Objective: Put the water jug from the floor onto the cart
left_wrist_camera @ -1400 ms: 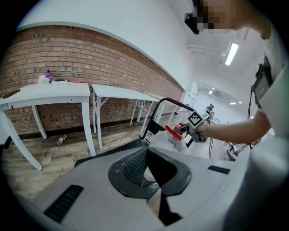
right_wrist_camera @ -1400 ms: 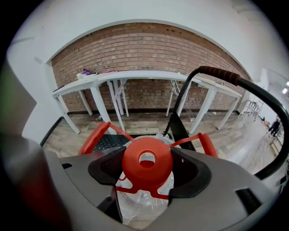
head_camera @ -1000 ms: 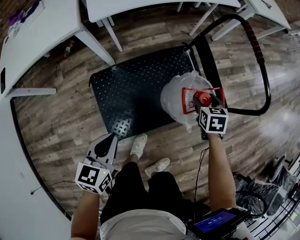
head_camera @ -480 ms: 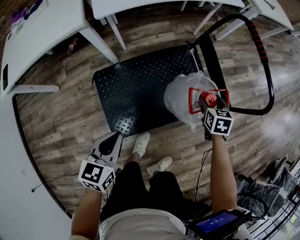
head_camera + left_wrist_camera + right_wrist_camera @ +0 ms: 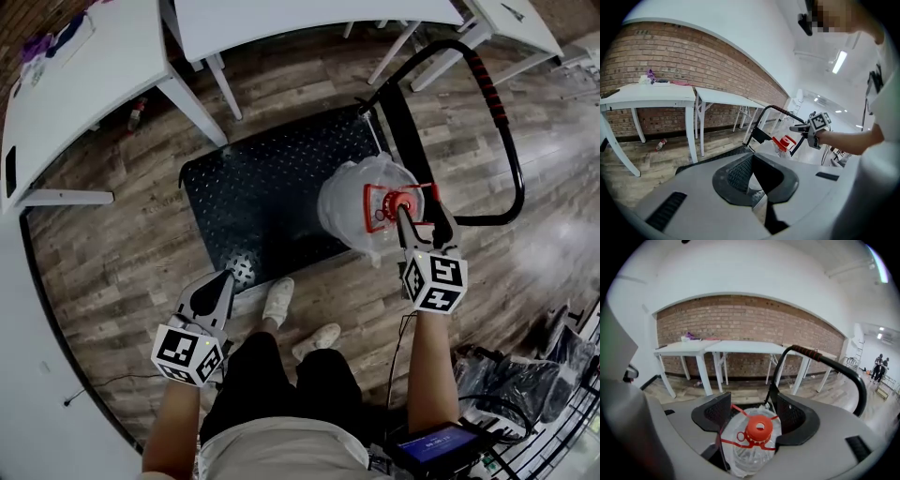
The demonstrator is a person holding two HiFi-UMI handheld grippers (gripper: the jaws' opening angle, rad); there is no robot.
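Observation:
The clear water jug [image 5: 356,202] with its red cap and red carry handle stands on the right front part of the black cart deck [image 5: 262,187], close to the cart's push handle [image 5: 497,112]. My right gripper [image 5: 419,216] hovers open just above and behind the cap. In the right gripper view the jug [image 5: 752,451] sits low between the wide jaws of that gripper [image 5: 753,409], whose pads stand clear of the cap. My left gripper [image 5: 214,286] hangs near the cart's front left corner, shut and holding nothing [image 5: 757,180]. The jug [image 5: 782,144] also shows far off in the left gripper view.
White tables [image 5: 84,75] stand beyond the cart on the wooden floor, with a small bottle [image 5: 138,94] lying under one. The person's shoes [image 5: 278,291] are at the cart's front edge. A device with a blue screen [image 5: 436,445] and dark gear lie at the lower right.
My right gripper has lifted up and back from the jug's handle while its jaws stay wide. The jug stays on the cart. The left gripper has barely moved.

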